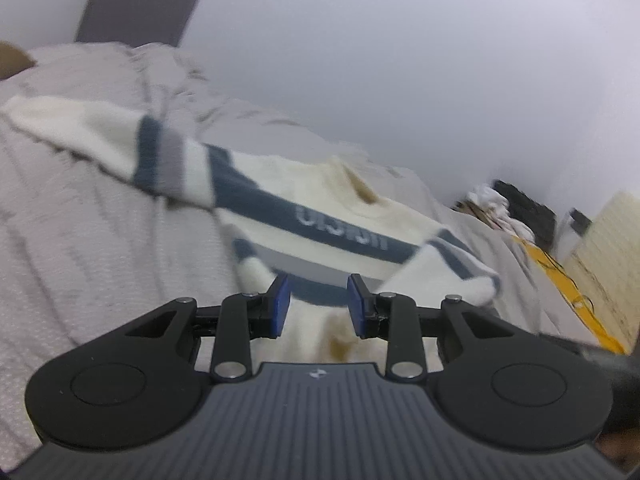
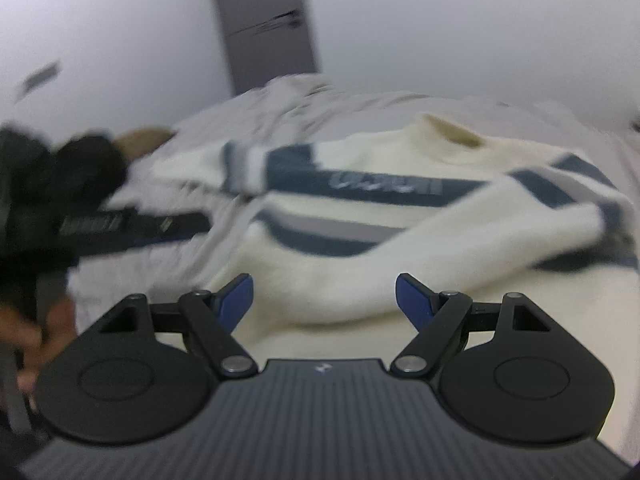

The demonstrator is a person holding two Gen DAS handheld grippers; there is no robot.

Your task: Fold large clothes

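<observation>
One sweater lies under two grippers' parted fingers.

You are working in a bedroom of a home: a bed covered with a rumpled pale grey quilt fills both views, backed by plain white walls. Past the bed's far right corner, a heap of clothes sits on yellow bedding, ordinary household clutter.

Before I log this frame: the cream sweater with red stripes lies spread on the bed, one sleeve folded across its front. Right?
Not quite. The sweater's stripes are dark blue and grey, not red, as the right wrist view shows. It does lie spread on the bed, one sleeve folded across its front.
</observation>
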